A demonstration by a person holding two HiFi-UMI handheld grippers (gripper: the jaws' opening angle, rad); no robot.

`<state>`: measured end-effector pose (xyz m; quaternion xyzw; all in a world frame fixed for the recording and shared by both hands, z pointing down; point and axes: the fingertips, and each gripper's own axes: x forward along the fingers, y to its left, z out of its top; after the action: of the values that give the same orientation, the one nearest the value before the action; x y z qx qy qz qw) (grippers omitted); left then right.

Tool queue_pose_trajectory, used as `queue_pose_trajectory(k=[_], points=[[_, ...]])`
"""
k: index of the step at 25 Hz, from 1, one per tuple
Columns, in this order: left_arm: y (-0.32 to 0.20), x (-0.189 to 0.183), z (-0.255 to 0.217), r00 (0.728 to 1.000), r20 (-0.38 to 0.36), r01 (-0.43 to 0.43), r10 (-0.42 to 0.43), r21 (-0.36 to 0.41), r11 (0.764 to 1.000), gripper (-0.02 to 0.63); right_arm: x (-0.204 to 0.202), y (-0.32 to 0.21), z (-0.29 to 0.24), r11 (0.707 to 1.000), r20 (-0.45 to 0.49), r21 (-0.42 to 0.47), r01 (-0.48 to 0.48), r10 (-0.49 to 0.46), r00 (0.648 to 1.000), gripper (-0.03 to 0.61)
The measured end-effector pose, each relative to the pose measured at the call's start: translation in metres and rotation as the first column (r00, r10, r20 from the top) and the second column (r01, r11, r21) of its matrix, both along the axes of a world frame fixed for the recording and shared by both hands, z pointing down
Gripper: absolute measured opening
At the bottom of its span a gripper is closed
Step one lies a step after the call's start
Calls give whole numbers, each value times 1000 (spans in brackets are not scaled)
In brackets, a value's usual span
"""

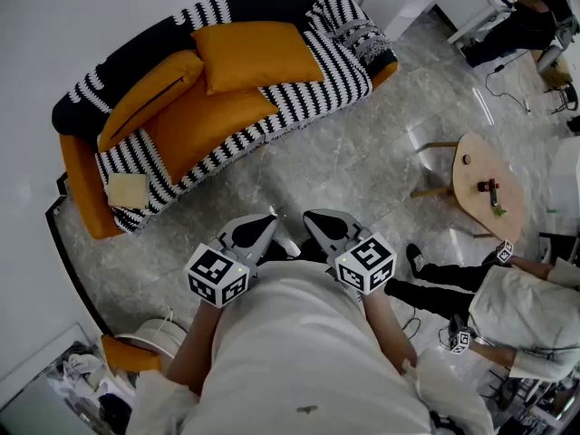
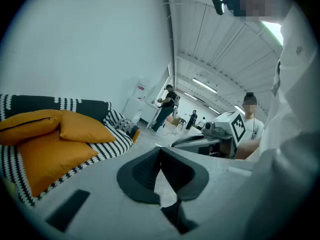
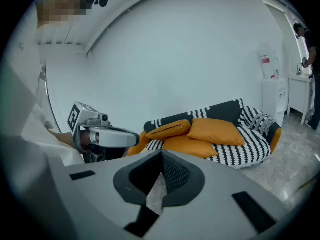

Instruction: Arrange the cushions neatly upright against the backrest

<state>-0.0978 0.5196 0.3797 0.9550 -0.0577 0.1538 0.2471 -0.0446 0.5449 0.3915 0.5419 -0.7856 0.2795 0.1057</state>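
Observation:
An orange sofa (image 1: pixel 77 188) with a black and white striped throw stands against the wall. Three orange cushions lie on it: one (image 1: pixel 149 96) leans at the left against the backrest, one (image 1: pixel 249 54) lies tilted on top at the middle, and a big one (image 1: pixel 204 120) lies flat on the seat. All three cushions (image 3: pixel 207 134) show in the right gripper view, and in the left gripper view the cushions (image 2: pixel 55 134) sit at the left. My left gripper (image 1: pixel 265 234) and right gripper (image 1: pixel 317 225) are held close to my body, a good way from the sofa, both shut and empty.
A small patterned pillow (image 1: pixel 361 33) sits at the sofa's right end, and a pale square item (image 1: pixel 127 189) lies at its left end. A round wooden side table (image 1: pixel 485 184) stands to the right. A person (image 1: pixel 507 306) crouches at the right, and others stand in the background.

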Motion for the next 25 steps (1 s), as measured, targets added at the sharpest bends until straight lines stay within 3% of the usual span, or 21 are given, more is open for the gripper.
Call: queue_pose_trajectory(k=[11,17,22,25], points=[[-9,2,-5,1000,-5,-26,26,-9,1000,11,2,-8,-2,1000,-22,-9,-22,22,1000,6],[-11,4,1,999,3,-46,46,-28,999,11,21,-10,-3,988,-15,15,-151,151,988,6],[-15,14,9,999,25,-45,47,-68,997,11,38,-2,0,985,-18,-1,-170,170,985,8],[-21,24,8,998,41,-37,39,-53,998,11,46,-9,10,986,7,-25,-165,165,986,8]])
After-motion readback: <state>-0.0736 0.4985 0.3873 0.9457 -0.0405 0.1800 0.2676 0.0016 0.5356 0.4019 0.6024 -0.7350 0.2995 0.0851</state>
